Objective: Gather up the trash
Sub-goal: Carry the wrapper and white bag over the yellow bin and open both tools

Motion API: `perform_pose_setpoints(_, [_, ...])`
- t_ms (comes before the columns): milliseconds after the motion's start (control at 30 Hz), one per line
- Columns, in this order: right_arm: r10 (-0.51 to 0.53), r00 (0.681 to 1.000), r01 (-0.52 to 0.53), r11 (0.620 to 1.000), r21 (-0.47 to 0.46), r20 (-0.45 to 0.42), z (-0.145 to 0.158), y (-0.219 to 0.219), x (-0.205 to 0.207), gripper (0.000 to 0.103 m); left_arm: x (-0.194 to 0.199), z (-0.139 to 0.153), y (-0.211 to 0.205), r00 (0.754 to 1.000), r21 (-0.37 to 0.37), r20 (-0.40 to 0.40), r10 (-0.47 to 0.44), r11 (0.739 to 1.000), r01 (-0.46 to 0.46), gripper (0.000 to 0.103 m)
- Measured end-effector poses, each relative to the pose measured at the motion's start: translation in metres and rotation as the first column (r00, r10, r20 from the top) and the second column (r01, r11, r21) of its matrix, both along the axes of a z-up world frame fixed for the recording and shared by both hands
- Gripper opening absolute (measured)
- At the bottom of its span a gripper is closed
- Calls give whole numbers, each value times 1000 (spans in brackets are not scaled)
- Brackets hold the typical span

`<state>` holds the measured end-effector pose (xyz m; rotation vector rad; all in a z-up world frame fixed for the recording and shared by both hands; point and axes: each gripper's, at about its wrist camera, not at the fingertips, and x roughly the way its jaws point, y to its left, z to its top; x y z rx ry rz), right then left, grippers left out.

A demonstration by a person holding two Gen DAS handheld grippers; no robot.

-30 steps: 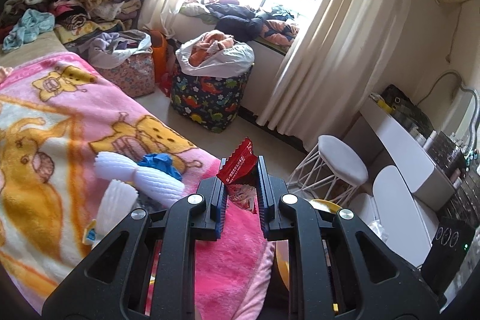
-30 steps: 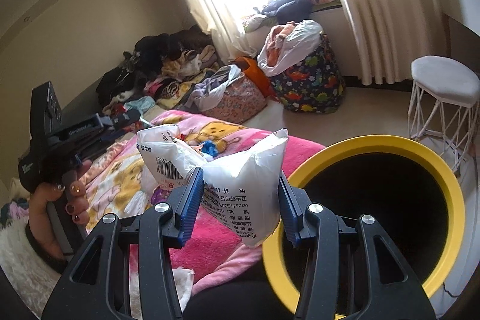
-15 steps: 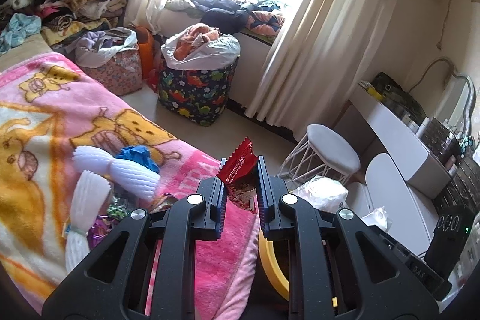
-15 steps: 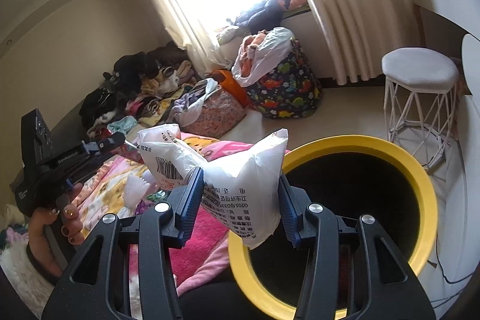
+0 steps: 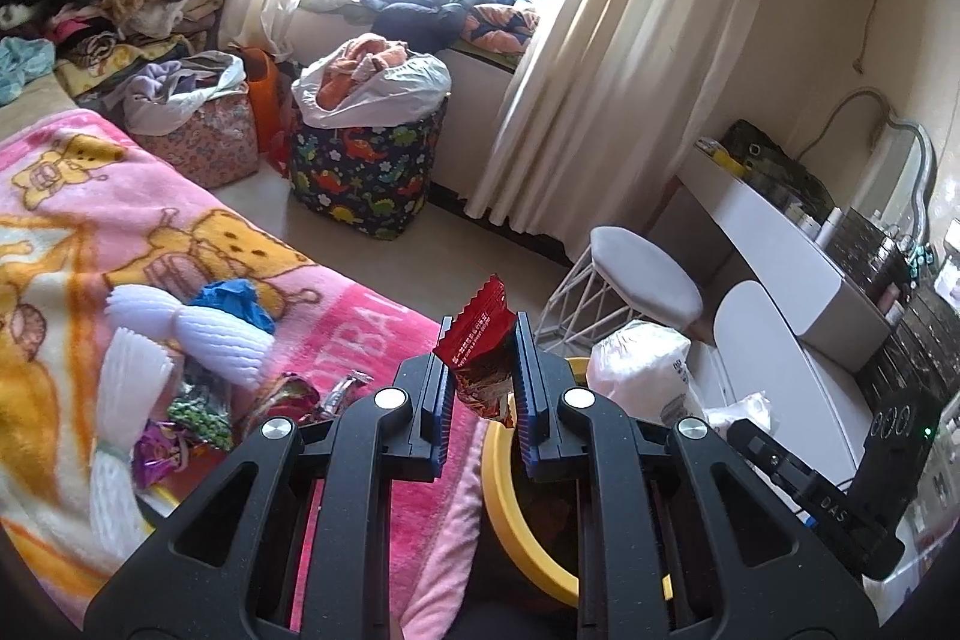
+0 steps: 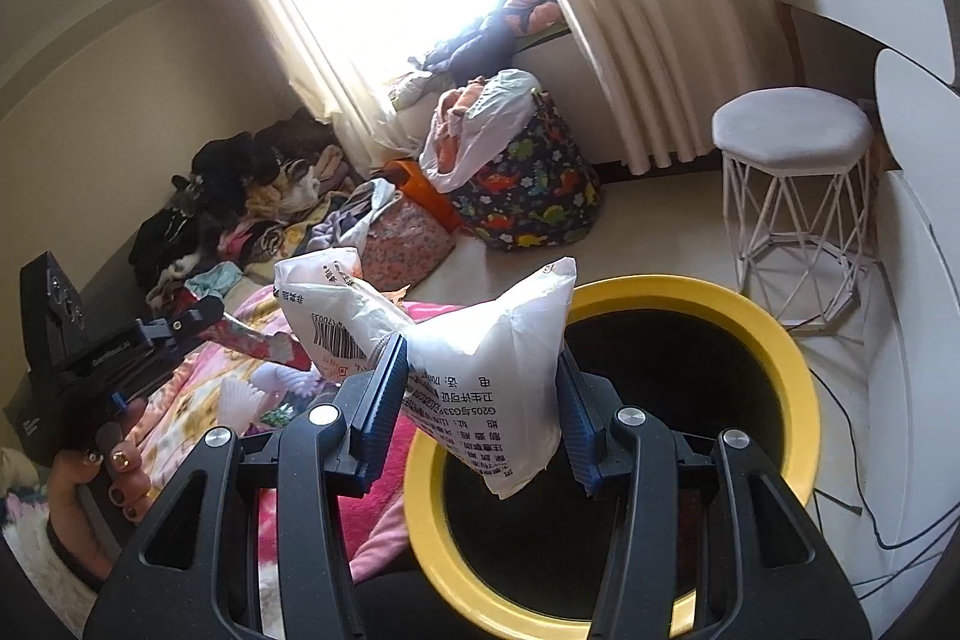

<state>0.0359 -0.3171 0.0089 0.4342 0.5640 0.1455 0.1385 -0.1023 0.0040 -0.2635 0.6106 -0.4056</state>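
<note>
Both claws we've swung toward the bin (image 6: 606, 460): right claw (image 6: 480, 388) clamps soft white bag (image 6: 486, 376) mid-body, left claw (image 5: 480, 388) pinches crinkly red wrapper (image 5: 480, 352), probably light.

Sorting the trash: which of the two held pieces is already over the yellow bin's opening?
The white plastic bag, clamped in the right gripper, hangs over the bin; the red wrapper is only near its rim.

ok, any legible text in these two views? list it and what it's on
"BAL": pink blanket, partial lettering, rest hidden.
"G205", "G339": white bag in the right gripper, seen upside down; its other print and barcode digits are too small.
"DAS": right gripper body in the left view, cut off.
Red wrapper in the left gripper: print too small.
</note>
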Motion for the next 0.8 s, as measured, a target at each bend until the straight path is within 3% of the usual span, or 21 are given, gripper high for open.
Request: perform_pose_setpoints(800, [-180,980,178,983,-31,-78,-28,-29,-2,45,-15,-33,-69,983,34,-68,-171,984,173,12])
